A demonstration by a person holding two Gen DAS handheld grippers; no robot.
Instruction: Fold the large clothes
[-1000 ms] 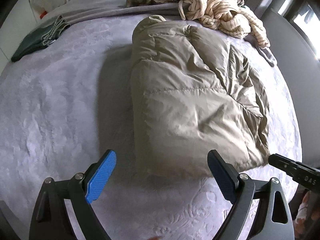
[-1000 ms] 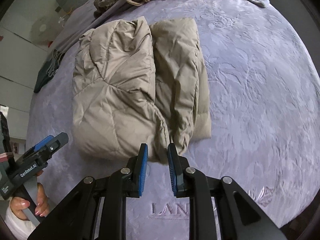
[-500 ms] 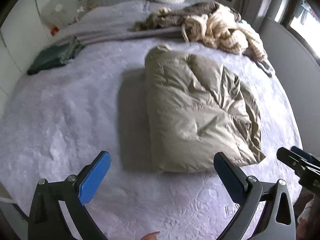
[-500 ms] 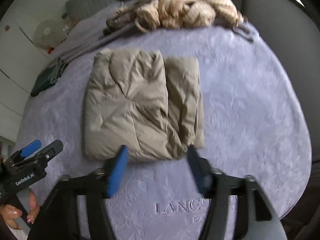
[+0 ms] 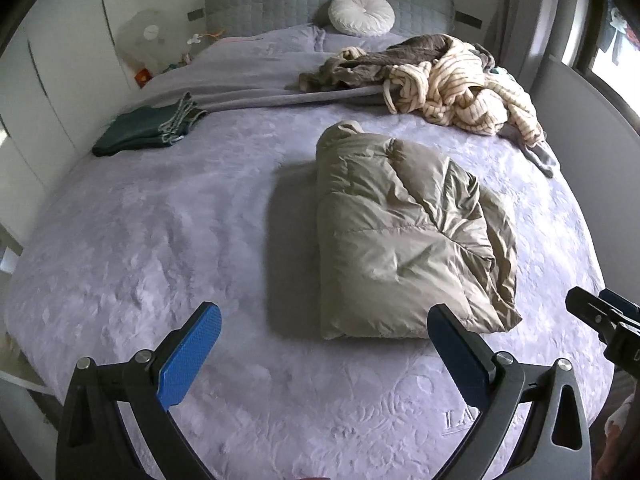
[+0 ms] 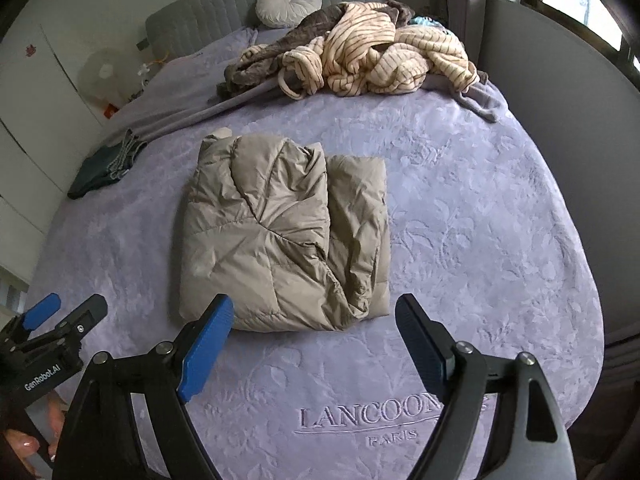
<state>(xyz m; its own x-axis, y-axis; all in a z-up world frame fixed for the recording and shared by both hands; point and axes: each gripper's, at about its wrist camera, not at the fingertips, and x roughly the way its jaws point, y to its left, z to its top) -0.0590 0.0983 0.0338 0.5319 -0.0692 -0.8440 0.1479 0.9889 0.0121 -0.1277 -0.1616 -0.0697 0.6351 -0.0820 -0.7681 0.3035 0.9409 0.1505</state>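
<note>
Both grippers, left (image 5: 324, 344) and right (image 6: 314, 334) just spread, hang empty at six o'clock of the folded puffer jacket (image 6: 280, 236), apparently released.

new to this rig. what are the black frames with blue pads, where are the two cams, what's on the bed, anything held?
No robot arm here: a person carries a hand-held two-finger gripper in each hand. Each picture comes from a fisheye camera on one gripper, looking forward along its fingers.

Left wrist view: the left gripper, its blue-padded fingers wide apart, nothing between them. Right wrist view: the right gripper, whose jaws have just been opening; it is also empty.

On the lilac embossed bedspread lies a folded beige puffer jacket, touched by neither gripper. Behind it sits a heap of striped cream and brown-grey clothes, unfolded. At the far left is a folded dark green garment, and a round white cushion leans on the headboard.
</note>
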